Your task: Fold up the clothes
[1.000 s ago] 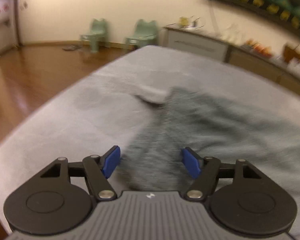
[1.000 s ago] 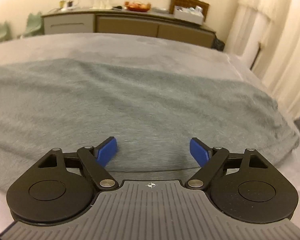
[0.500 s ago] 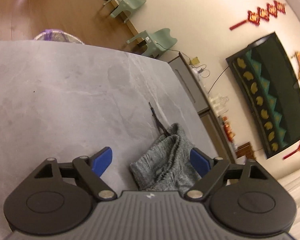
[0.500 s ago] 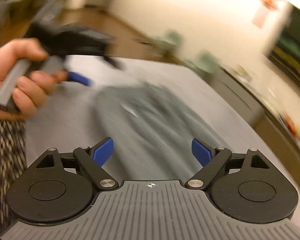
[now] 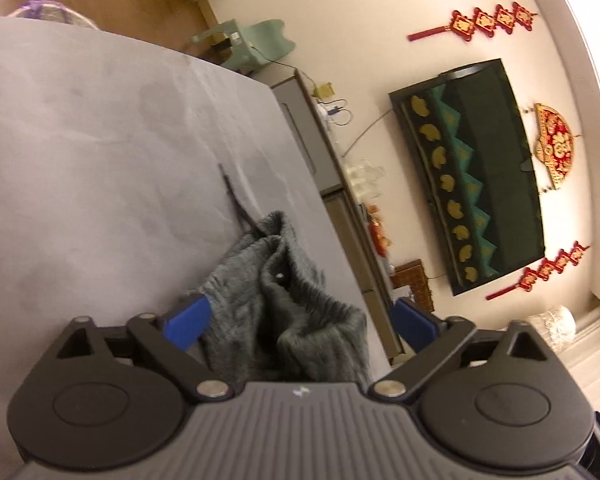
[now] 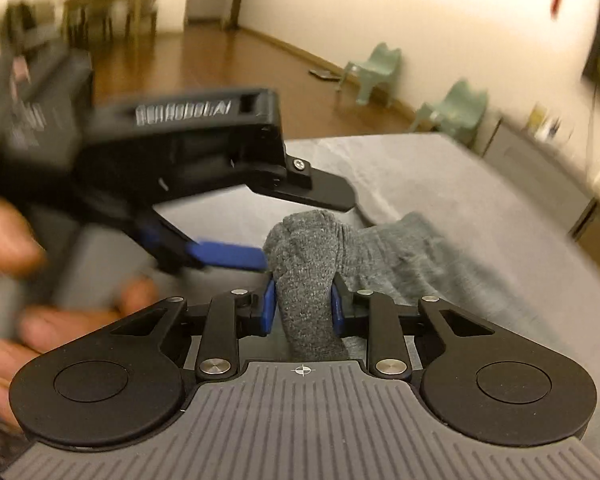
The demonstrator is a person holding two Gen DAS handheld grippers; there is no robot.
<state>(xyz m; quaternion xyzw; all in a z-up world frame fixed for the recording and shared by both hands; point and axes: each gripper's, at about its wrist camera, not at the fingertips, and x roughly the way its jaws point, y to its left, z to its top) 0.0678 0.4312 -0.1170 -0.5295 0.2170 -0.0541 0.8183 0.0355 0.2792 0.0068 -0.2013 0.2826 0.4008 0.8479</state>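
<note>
My right gripper (image 6: 303, 307): jaws closed on a bunched fold of the grey garment (image 6: 308, 280), lifted off the grey table (image 6: 420, 168). My left gripper (image 5: 298, 318): jaws wide apart, fabric bunched between them, none pinched. My left hand (image 6: 16, 280): blurred. Rest of the garment trailed across the table.
</note>
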